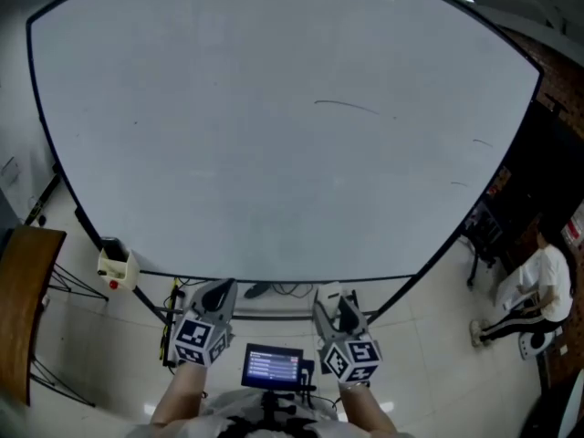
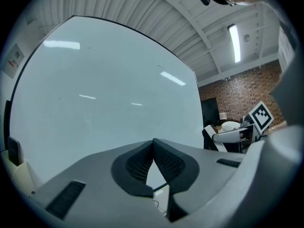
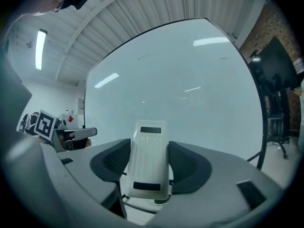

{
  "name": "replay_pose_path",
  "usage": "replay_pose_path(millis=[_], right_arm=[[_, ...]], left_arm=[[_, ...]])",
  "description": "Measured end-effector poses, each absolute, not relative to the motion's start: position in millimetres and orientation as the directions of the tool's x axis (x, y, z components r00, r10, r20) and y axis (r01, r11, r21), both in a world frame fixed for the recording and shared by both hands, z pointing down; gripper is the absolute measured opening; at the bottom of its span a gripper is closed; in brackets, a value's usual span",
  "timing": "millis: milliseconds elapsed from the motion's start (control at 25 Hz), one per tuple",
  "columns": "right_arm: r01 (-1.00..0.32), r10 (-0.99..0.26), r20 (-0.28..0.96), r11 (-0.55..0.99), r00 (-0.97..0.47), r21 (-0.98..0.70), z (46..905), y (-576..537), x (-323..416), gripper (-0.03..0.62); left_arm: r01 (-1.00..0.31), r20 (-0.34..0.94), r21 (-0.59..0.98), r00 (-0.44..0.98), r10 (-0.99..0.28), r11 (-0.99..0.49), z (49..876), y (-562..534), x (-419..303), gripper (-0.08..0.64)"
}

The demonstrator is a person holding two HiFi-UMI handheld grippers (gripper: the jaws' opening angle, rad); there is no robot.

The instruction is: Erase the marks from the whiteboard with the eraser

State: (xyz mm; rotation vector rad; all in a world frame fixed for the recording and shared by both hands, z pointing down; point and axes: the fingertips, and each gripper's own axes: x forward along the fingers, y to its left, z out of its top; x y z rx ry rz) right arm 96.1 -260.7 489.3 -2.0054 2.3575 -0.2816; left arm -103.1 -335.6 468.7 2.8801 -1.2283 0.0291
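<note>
– What kind of room is it?

– A hall with a pale tiled floor (image 1: 429,336), a ribbed white ceiling (image 2: 156,13) and a brick wall (image 2: 237,91) at the side. A large whiteboard (image 1: 274,135) on a stand fills almost all of the head view.

– Is the board clean?

– Not fully. A thin dark curved line (image 1: 347,107) lies toward 1 o'clock from the board's middle. Two short faint strokes (image 1: 481,141) are near the right edge, about 3 o'clock. The rest looks wiped.

– Where is the eraser?

– The white eraser (image 3: 148,175) stands upright between the jaws of the right gripper (image 3: 148,148), which press on its two long sides. It is held in front of the board's lower edge and does not touch the board.

– And the left gripper?

– The left gripper (image 2: 153,144) has its jaws together, tips touching, with nothing between them. In the head view both grippers are at 6 o'clock, side by side below the board, with a small lit screen (image 1: 272,366) between them.

– Anything else around?

– A white box (image 1: 117,267) is at the board's lower left corner, at 8 o'clock. A wooden tabletop (image 1: 27,308) is beside it at the left edge. A seated person (image 1: 538,286) in white is at 4 o'clock, well apart from the board.
</note>
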Motion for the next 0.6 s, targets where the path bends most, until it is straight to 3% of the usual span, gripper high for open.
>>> replay_pose_path(millis=[600], right_arm=[[-0.986,-0.987,-0.039,0.155,-0.153,-0.057,424.9,-312.7,83.6,0.261]], left_arm=[[-0.71,-0.012,0.023,0.703,-0.711,-0.703,465.7,-380.6,-113.8,-0.006]])
